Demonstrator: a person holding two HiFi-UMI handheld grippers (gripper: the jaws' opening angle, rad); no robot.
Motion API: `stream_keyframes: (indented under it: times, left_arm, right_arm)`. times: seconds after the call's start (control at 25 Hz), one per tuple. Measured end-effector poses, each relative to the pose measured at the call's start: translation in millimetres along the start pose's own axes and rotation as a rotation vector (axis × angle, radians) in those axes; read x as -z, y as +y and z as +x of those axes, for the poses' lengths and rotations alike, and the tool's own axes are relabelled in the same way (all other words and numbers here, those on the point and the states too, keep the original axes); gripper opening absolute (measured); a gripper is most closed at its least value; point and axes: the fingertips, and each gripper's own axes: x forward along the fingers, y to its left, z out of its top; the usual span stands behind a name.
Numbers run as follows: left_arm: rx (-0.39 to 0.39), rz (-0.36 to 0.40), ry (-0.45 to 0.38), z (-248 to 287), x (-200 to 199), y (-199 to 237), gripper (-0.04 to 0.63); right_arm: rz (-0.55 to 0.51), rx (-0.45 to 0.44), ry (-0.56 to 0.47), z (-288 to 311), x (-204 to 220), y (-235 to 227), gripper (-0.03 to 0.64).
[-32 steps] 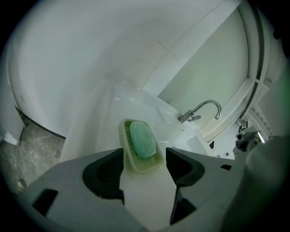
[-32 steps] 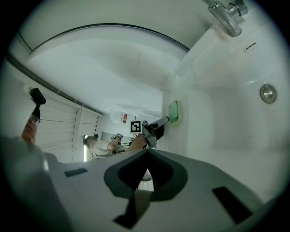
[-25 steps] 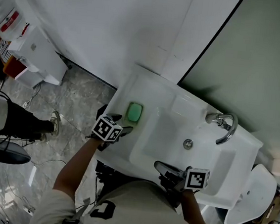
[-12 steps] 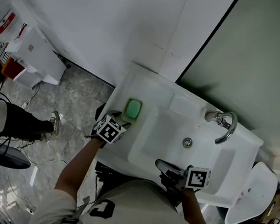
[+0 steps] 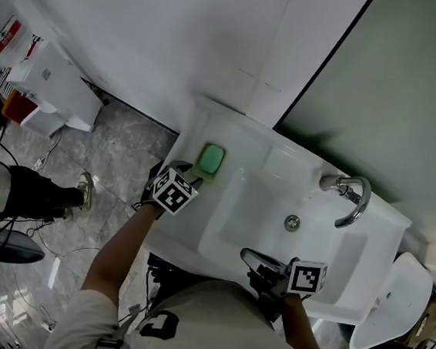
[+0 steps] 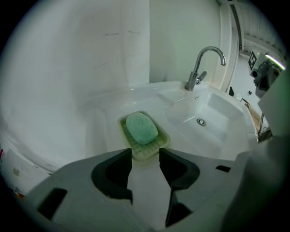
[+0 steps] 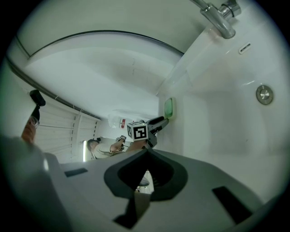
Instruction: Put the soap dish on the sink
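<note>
A pale green soap dish (image 5: pixel 202 171) (image 6: pixel 156 146) holding a green soap bar (image 5: pixel 211 159) (image 6: pixel 141 128) lies on the left ledge of the white sink (image 5: pixel 196 233) (image 6: pixel 181 97). My left gripper (image 5: pixel 194 181) (image 6: pixel 145 156) points down at the dish's near edge. Its jaws are closing, the pads stand apart, and only the dish's near rim shows at the gap between the tips. My right gripper (image 5: pixel 246 256) (image 7: pixel 144 156) hangs at the sink's front edge, shut and empty. In the right gripper view the dish (image 7: pixel 168 108) and the left gripper (image 7: pixel 158 122) show far off.
A chrome faucet (image 5: pixel 351 195) (image 6: pixel 204 63) and a drain (image 5: pixel 292 223) (image 6: pixel 201 121) belong to the basin. The wall runs close behind the sink. On the floor are a white cabinet (image 5: pixel 57 87) at left, cables, a bystander's legs (image 5: pixel 46 190), and a white fixture (image 5: pixel 390 304) at right.
My left gripper has moved up to the soap dish and rolled, its marker cube turning. The right gripper has stayed put.
</note>
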Motion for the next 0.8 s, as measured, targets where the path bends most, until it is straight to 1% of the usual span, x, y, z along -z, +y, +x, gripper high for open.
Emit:
stream_keyframes:
  times: [0.12, 0.24, 0.36, 0.48, 0.64, 0.8]
  left_arm:
    - [0.003, 0.001, -0.004, 2.0, -4.6, 3.2, 0.204]
    - [-0.01, 0.007, -0.011, 4.1, -8.9, 7.8, 0.204]
    - [-0.042, 0.017, -0.022, 7.1, -14.2, 14.9, 0.175]
    - [-0.059, 0.021, -0.029, 10.2, -19.9, 19.8, 0.158]
    - [-0.061, 0.02, -0.033, 15.4, -26.2, 22.1, 0.158]
    - [-0.069, 0.014, -0.043, 20.3, -32.6, 25.8, 0.158]
  right_arm:
    - [0.021, 0.005, -0.002, 1.0, 1.4, -3.2, 0.011]
    - [0.019, 0.007, 0.002, 3.2, 1.7, -3.3, 0.011]
    - [0.044, 0.018, 0.003, 3.2, 4.1, -6.5, 0.009]
    - [0.022, 0.009, 0.002, 4.0, 2.0, -3.4, 0.011]
    - [0.006, 0.011, 0.001, 4.1, -1.1, -5.6, 0.011]
    - [0.051, 0.02, -0.002, 5.6, 1.7, -10.7, 0.009]
